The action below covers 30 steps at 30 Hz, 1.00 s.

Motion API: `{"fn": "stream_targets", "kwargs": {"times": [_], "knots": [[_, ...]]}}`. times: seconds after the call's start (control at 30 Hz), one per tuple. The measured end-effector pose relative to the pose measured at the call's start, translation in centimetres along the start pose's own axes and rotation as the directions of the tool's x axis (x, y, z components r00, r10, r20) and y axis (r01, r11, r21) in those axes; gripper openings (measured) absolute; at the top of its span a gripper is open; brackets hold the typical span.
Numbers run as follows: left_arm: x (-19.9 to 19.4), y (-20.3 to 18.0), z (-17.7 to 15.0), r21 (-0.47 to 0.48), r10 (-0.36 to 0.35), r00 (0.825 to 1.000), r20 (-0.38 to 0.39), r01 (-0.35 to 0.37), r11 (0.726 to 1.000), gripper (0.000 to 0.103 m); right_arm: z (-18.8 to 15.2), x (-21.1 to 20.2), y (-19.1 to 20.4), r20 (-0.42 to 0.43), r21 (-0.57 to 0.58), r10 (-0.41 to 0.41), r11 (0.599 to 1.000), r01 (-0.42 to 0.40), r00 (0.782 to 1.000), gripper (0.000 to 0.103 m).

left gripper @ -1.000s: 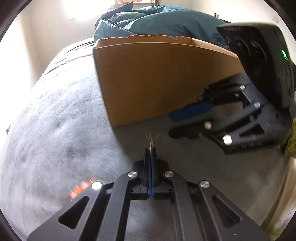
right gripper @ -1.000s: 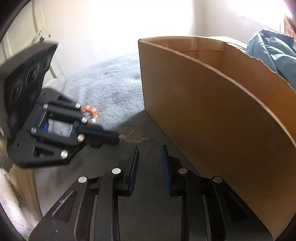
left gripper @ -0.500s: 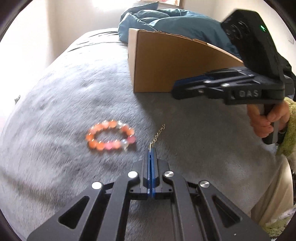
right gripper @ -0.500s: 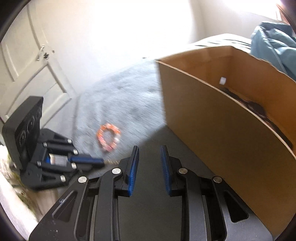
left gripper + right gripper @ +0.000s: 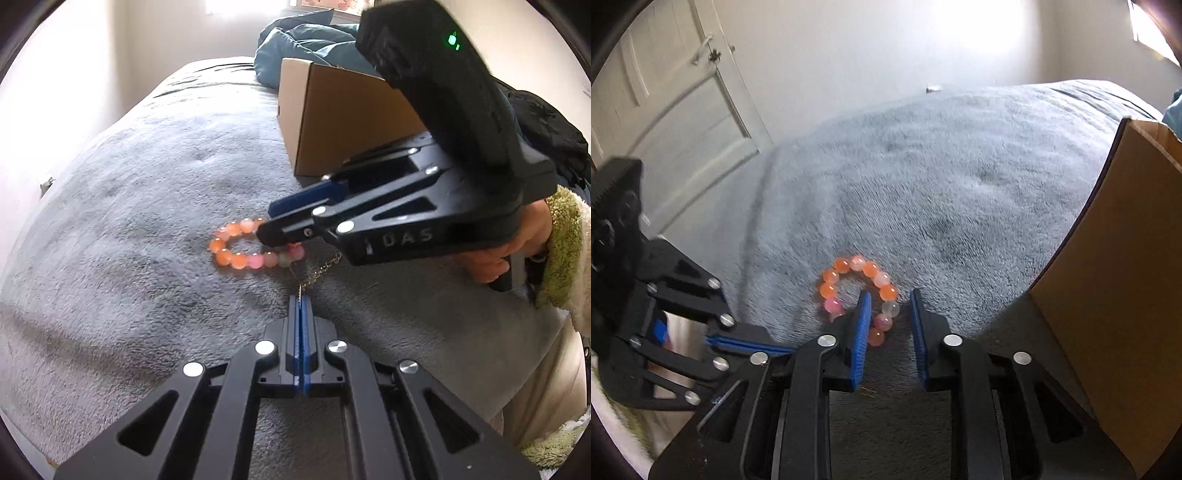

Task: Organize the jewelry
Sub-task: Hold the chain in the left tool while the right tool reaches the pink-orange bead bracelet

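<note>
Right gripper (image 5: 888,314) closing astride flat-lying bead bracelet's (image 5: 857,295) near arc.

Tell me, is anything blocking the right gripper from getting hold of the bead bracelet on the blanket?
Nothing visible does. The right gripper already straddles one side of the bead bracelet on the grey blanket; its jaws are closing with beads between them, not yet pressing.
</note>
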State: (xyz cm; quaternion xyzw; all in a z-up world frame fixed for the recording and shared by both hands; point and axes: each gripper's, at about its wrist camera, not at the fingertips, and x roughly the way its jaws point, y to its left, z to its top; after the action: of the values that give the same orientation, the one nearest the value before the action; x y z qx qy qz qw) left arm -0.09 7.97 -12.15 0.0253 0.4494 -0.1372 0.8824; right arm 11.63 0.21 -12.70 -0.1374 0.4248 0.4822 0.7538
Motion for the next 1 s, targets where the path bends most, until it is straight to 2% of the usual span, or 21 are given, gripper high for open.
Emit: {"fn": "stream_targets", "kwargs": {"times": [0.07,0.1,0.27,0.53,0.7,0.8,1.0], "knots": [[-0.2,0.0,-0.3,-0.002,0.004,1.0,0.003,-0.004,1.0,0.001,-0.2,0.0,-0.1,-0.003,-0.003,-0.005,1.0,0.005,1.0,0.016],[-0.6,-0.1,-0.6,-0.005,0.004,1.0,0.004,-0.004,1.0,0.001,-0.3,-0.2,-0.1,-0.003,-0.008,-0.011,1.0,0.011,1.0,0.008],[-0.4,0.0,-0.1,-0.01,0.01,1.0,0.01,-0.01,1.0,0.001,-0.8,-1.8,-0.6,0.019,0.02,-0.041,0.999,0.041,0.999,0.007],[0.2,-0.5,1.6,0.011,0.017,1.0,0.024,-0.017,1.0,0.001,-5.7,-7.6,-3.3,0.03,0.14,-0.165,0.977,0.159,0.986,0.007],[1.2,-1.8,3.3,0.065,-0.024,0.999,0.044,0.021,0.998,0.001,-10.8,-12.3,-5.2,0.009,0.26,-0.284,0.926,0.272,0.959,0.007],[1.9,-3.5,4.9,0.101,-0.082,0.995,0.058,0.076,0.992,0.001,-14.0,-14.9,-6.2,-0.012,0.335,-0.341,0.884,0.325,0.94,0.007],[3.0,-7.2,7.5,0.198,-0.18,0.981,0.068,0.164,0.966,0.001,-17.3,-17.1,-7.7,-0.05,0.398,-0.39,0.836,0.377,0.919,0.007]]}}
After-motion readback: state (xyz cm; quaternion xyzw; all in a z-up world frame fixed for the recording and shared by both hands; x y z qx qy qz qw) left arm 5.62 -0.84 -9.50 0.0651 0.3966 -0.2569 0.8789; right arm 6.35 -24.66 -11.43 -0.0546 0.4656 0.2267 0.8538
